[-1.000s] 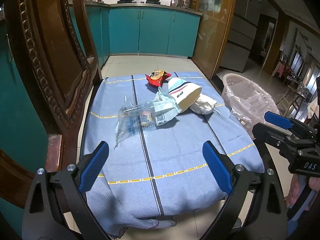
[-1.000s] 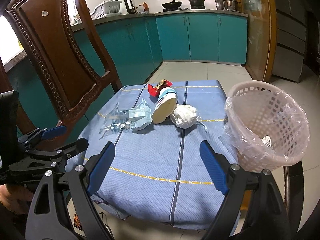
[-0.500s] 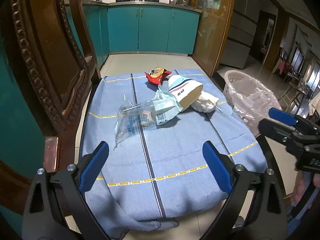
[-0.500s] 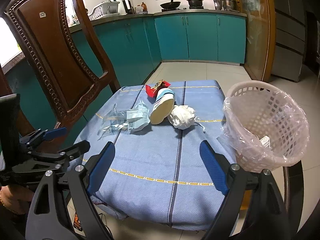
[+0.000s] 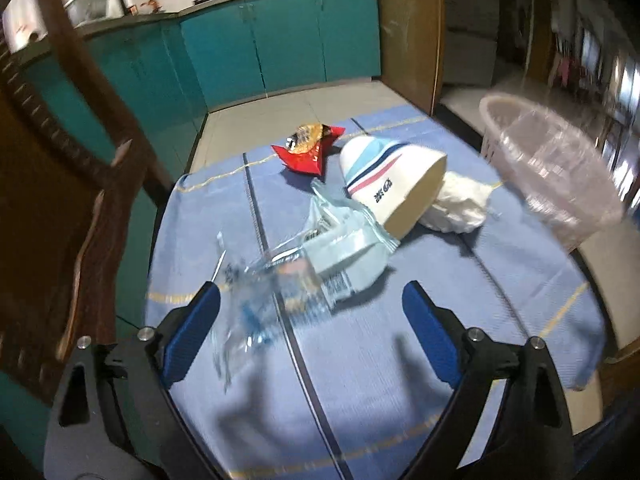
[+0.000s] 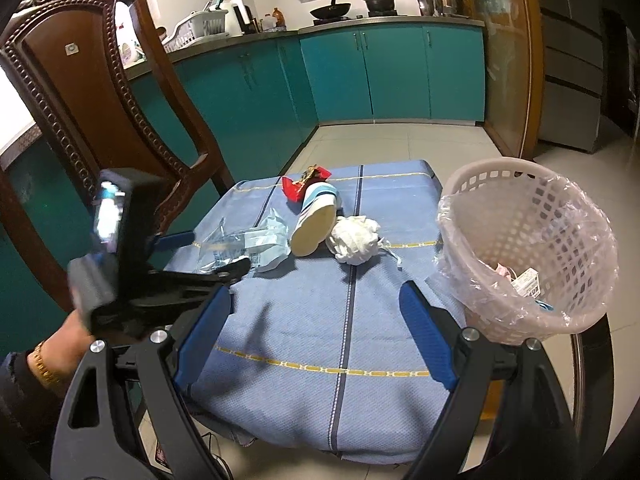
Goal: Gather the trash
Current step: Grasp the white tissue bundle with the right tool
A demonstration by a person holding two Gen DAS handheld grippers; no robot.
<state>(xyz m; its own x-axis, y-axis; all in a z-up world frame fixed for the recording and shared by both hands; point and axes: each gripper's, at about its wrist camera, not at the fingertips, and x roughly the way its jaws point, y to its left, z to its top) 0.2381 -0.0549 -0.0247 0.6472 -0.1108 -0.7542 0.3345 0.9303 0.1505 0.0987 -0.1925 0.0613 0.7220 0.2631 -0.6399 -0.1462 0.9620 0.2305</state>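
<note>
Trash lies on a blue tablecloth (image 5: 400,360): a clear plastic wrapper (image 5: 272,284), a pale blue packet (image 5: 352,248), a tipped striped paper cup (image 5: 394,186), a crumpled white tissue (image 5: 460,204) and a red snack bag (image 5: 308,152). My left gripper (image 5: 316,336) is open, just above the near end of the clear wrapper. In the right wrist view the same wrapper (image 6: 228,246), cup (image 6: 316,220), tissue (image 6: 356,238) and snack bag (image 6: 298,186) show. My right gripper (image 6: 320,340) is open and empty over the cloth's front edge. The left gripper (image 6: 192,256) reaches in from the left.
A pink basket lined with a plastic bag (image 6: 532,248) stands at the table's right edge, with a few scraps inside; it also shows in the left wrist view (image 5: 556,164). A carved wooden chair (image 6: 92,120) stands at the table's left. Teal cabinets (image 6: 396,72) line the far wall.
My left gripper has moved forward and down over the table, close to the clear wrapper. The right gripper has barely moved. Both stay open.
</note>
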